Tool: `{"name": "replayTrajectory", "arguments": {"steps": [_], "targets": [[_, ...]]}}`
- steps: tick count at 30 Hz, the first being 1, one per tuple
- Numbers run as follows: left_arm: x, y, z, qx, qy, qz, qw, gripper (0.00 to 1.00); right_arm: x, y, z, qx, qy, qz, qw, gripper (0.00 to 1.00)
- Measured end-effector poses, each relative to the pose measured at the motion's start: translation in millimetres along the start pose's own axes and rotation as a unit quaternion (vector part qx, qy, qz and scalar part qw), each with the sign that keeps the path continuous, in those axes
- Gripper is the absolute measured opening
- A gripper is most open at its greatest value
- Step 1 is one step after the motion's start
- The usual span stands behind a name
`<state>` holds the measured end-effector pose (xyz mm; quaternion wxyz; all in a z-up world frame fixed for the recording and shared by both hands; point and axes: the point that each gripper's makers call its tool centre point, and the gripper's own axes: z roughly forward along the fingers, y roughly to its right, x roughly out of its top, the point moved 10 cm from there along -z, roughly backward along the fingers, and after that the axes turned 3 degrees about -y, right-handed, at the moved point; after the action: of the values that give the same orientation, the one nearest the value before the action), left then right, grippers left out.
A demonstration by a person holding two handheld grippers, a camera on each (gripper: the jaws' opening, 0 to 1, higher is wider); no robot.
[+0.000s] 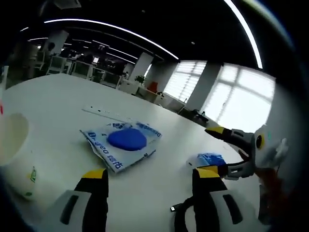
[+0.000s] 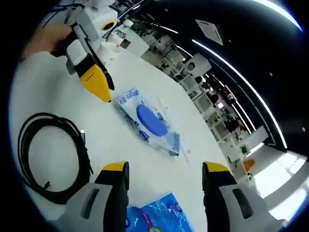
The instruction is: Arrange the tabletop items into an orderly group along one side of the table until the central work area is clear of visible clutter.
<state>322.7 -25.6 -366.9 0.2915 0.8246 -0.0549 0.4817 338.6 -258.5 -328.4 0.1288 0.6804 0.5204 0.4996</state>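
jaws of both grippers spread, empty, over a glossy crinkled wipes pack and coiled black cable.

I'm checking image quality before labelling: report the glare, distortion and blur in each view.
Left gripper view: the bright windows blow out to white, the ceiling light strips bow into arcs, and the white cup at the edge looks soft. Right gripper view: strong fisheye bending of the table, ceiling strips curved too; the wipes pack and black cable read sharp, while the left claw is slightly soft.
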Motion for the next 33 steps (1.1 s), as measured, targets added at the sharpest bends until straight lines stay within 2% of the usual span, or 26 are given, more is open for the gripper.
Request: {"name": "replayTrajectory", "arguments": {"steps": [15, 19, 24, 30, 33], "targets": [[2.2, -2.6, -1, -0.006, 0.001, -0.011, 0.9999, 0.64, 6.9, 3, 13, -0.007, -0.005, -0.054, 0.9985, 0.49], [2.0, -4.3, -2, -0.004, 0.002, -0.019, 0.9998, 0.63, 8.6, 2, 17, -0.009, -0.007, -0.077, 0.997, 0.47], [3.4, -6.1, -1, -0.002, 0.008, -0.03, 0.9995, 0.57, 9.9, -2, 24, -0.016, -0.013, -0.119, 0.9927, 0.42], [3.4, -7.0, 1, -0.008, 0.008, -0.035, 0.9993, 0.56, 8.5, -4, 29, -0.01, -0.016, -0.123, 0.9923, 0.44], [2.7, -6.5, 2, -0.012, 0.006, -0.04, 0.9991, 0.56, 8.9, -6, 33, -0.009, -0.022, -0.142, 0.9896, 0.44]]}}
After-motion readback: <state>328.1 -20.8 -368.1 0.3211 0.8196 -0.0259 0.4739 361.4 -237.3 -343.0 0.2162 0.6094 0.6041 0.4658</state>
